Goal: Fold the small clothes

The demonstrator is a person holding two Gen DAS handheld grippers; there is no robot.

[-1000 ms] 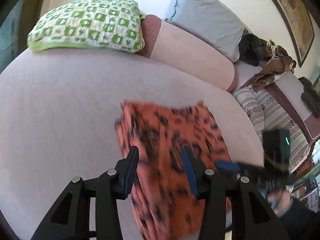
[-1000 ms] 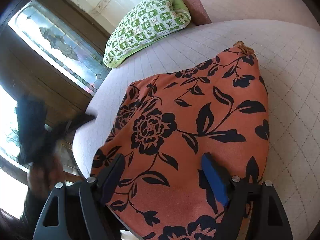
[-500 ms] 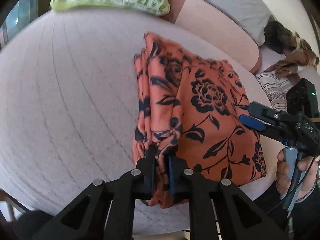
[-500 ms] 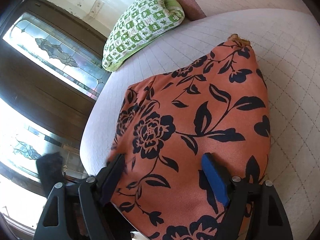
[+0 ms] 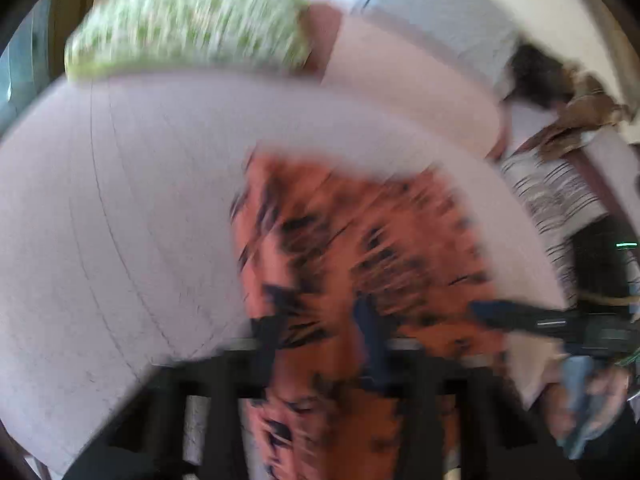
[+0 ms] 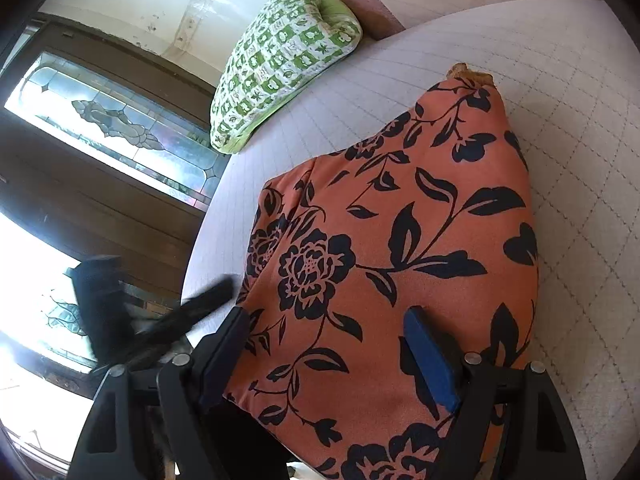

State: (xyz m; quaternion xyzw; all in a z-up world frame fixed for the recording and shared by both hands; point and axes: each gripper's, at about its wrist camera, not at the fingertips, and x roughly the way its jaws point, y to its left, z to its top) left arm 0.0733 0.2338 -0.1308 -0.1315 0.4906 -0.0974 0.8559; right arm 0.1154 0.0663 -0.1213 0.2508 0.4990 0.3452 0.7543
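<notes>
An orange garment with a black flower print [image 5: 360, 240] [image 6: 400, 220] lies folded on the pale quilted bed [image 5: 120, 220] near its front edge. The left wrist view is heavily blurred. My left gripper [image 5: 320, 336] is at the garment's near left edge with cloth between its fingers. In the right wrist view it [image 6: 200, 308] shows as one dark bar touching that edge, so it is shut on the cloth. My right gripper [image 6: 328, 356] hovers open over the garment's near right part, its pads apart from the cloth. A hand [image 5: 592, 400] holds it.
A green checked pillow [image 5: 192, 20] [image 6: 280, 60] and a pink bolster [image 5: 400, 80] lie at the head of the bed, beside a grey pillow [image 5: 440, 8]. Striped cloth [image 5: 552, 196] and brown clothes [image 5: 580, 112] are at the right. A dark wooden window frame [image 6: 100, 184] stands left.
My left gripper went from open above the garment to shut on its bunched left edge, and is now moving fast. The right gripper stayed open over the cloth.
</notes>
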